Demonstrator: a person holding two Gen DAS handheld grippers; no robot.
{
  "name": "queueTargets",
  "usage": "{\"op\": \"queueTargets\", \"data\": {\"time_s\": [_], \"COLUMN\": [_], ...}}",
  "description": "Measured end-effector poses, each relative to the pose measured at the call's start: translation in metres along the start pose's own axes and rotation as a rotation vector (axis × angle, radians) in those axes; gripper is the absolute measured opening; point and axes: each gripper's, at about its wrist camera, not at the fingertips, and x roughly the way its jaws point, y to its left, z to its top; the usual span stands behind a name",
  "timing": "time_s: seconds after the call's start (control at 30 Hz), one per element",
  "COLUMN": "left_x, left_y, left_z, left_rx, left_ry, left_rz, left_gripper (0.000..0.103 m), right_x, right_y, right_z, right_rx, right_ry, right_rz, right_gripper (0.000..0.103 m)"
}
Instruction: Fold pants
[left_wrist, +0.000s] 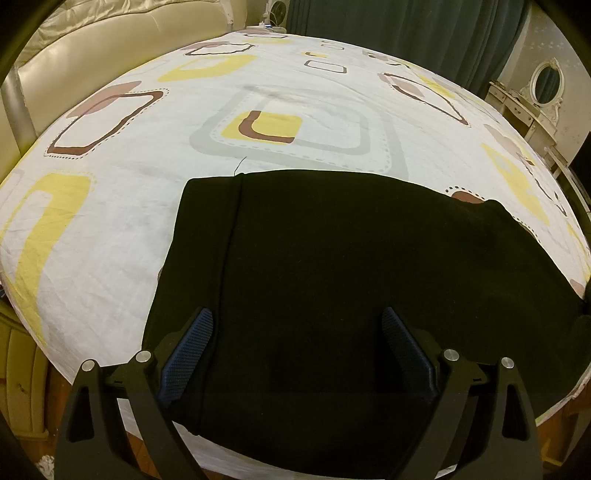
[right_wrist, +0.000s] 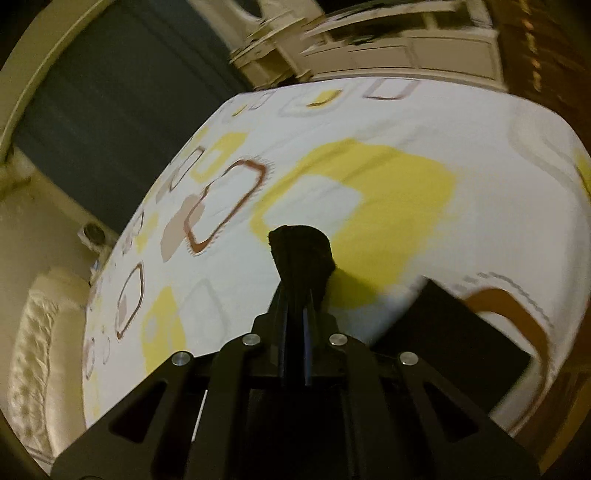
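White bed sheet w/ yellow & brown squares (left_wrist: 110, 229) is covering the bed. Black fabric pants (left_wrist: 332, 266) are lying folded on its near edge. Left gripper (left_wrist: 297, 354) is hovering above them, jaws spread. Right gripper (right_wrist: 295, 295) is pinching a bunched pants end (right_wrist: 301, 251), lifted off the sheet.

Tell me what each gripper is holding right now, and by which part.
The right gripper is shut on a bunched end of the black pants; which end cannot be told. The left gripper holds nothing: it is open above the pants.
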Motion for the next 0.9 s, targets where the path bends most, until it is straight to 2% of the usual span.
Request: {"op": "queueTargets", "data": {"time_s": [0.2, 0.33, 0.43, 0.47, 0.53, 0.57, 0.6, 0.73, 0.77, 0.8, 0.83, 0.87, 0.9], "left_x": [0.0, -0.001, 0.0, 0.0, -0.001, -0.001, -0.001, -0.001, -0.001, -0.001, -0.001, -0.001, -0.001], "left_y": [0.0, 0.0, 0.0, 0.0, 0.0, 0.0, -0.001, -0.001, -0.001, -0.001, -0.001, -0.001, -0.001], "left_z": [-0.001, -0.001, -0.001, -0.001, -0.002, -0.002, -0.002, -0.002, -0.002, -0.002, -0.002, -0.002, -0.002], "left_rx": [0.006, 0.007, 0.007, 0.006, 0.008, 0.009, 0.009, 0.009, 0.008, 0.008, 0.009, 0.008, 0.009], "left_ry": [-0.004, -0.004, -0.005, -0.006, -0.008, -0.009, -0.01, -0.01, -0.009, -0.01, -0.011, -0.011, -0.012], "left_rz": [0.003, 0.003, 0.003, 0.003, 0.004, 0.005, 0.005, 0.006, 0.006, 0.007, 0.007, 0.006, 0.007], "left_gripper": [0.092, 0.092, 0.092, 0.092, 0.092, 0.092, 0.092, 0.092, 0.092, 0.092, 0.092, 0.092, 0.092], "right_x": [0.007, 0.02, 0.021, 0.02, 0.019, 0.017, 0.017, 0.02, 0.021, 0.022, 0.023, 0.024, 0.023], "right_y": [-0.079, -0.101, -0.103, -0.103, -0.103, -0.105, -0.105, -0.099, -0.097, -0.094, -0.09, -0.085, -0.079], "right_z": [-0.027, -0.042, -0.042, -0.042, -0.04, -0.04, -0.04, -0.039, -0.038, -0.038, -0.037, -0.034, -0.032], "right_rx": [0.171, 0.245, 0.272, 0.279, 0.293, 0.305, 0.313, 0.299, 0.287, 0.267, 0.231, 0.198, 0.167], "right_ry": [0.058, 0.07, 0.072, 0.07, 0.074, 0.073, 0.07, 0.089, 0.095, 0.099, 0.102, 0.109, 0.103], "right_rz": [-0.009, 0.03, 0.07, 0.08, 0.117, 0.136, 0.146, 0.166, 0.166, 0.148, 0.116, 0.094, 0.076], "right_gripper": [0.006, 0.006, 0.007, 0.01, 0.02, 0.032, 0.037, 0.041, 0.041, 0.035, 0.023, 0.006, 0.006]}}
